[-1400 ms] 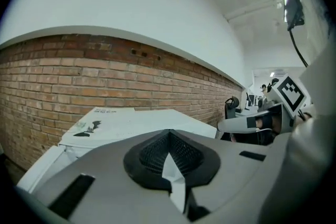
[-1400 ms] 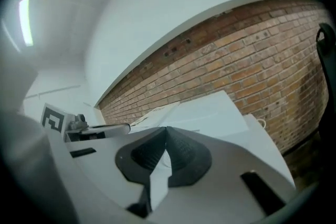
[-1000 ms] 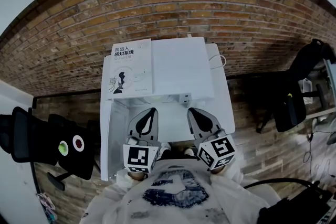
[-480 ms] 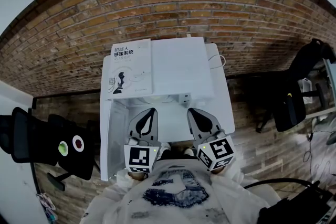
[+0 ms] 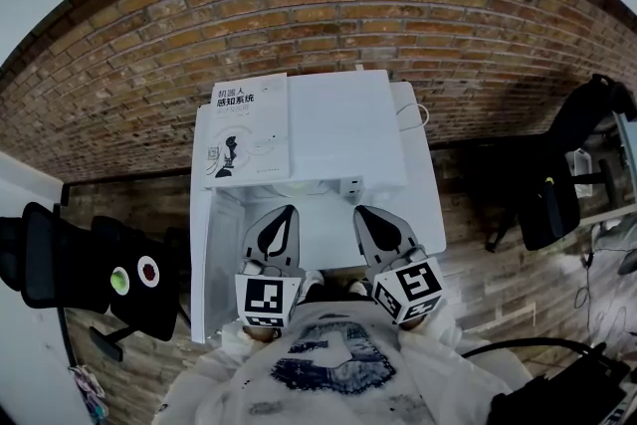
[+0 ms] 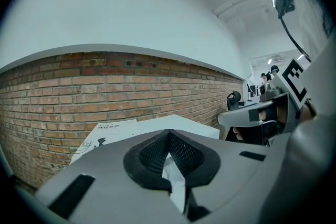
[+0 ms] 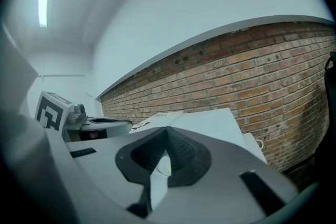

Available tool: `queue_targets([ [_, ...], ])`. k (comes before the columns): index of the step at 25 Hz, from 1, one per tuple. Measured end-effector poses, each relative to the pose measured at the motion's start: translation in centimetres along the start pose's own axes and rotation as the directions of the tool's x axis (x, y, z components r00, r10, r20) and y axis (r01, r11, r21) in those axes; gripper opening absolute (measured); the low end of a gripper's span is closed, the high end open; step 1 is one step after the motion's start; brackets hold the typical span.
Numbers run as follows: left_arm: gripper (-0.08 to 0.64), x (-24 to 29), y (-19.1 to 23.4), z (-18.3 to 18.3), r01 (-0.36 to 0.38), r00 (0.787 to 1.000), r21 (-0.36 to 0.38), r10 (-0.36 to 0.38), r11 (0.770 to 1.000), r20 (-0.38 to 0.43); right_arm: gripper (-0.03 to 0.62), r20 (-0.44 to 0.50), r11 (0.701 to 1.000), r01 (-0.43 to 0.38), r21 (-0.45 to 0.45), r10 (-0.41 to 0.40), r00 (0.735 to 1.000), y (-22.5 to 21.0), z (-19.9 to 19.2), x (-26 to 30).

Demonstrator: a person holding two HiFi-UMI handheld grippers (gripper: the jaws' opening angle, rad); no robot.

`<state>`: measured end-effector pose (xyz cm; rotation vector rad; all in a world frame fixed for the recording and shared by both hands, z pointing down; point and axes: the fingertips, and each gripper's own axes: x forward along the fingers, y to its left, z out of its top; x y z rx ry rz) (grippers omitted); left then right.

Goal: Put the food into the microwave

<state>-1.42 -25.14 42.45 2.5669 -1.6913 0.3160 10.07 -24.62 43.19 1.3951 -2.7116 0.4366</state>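
A white box-shaped microwave (image 5: 348, 124) stands on a white table (image 5: 204, 264) against the brick wall, seen from above. A white book with black print (image 5: 249, 129) lies on its left half. No food shows clearly in any view. My left gripper (image 5: 282, 214) and right gripper (image 5: 366, 214) hover side by side over the table's near part, just in front of the microwave. Both are shut with nothing between the fingers. The left gripper (image 6: 168, 136) points at the microwave's top (image 6: 178, 122) and the book (image 6: 105, 131). In its own view the right gripper (image 7: 167, 131) points at the same white top (image 7: 210, 118).
A small white socket block (image 5: 350, 186) sits at the microwave's front edge, and a white cable (image 5: 413, 114) loops at its right side. Black office chairs stand to the left (image 5: 90, 274) and to the right (image 5: 567, 174). The brick wall (image 5: 328, 5) runs behind.
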Motion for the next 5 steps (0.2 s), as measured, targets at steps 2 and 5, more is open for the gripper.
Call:
queue_targets([
  [2, 0.006, 0.02, 0.05, -0.02, -0.001, 1.0, -0.001, 0.001, 1.0, -0.001, 0.012, -0.002, 1.0, -0.003, 0.001, 0.003, 1.0, 0.04, -0.04, 0.09],
  [5, 0.006, 0.09, 0.06, -0.09, 0.0, 1.0, -0.005, 0.0, 1.0, -0.003, 0.012, -0.004, 1.0, -0.005, 0.0, 0.005, 1.0, 0.1, -0.09, 0.19],
])
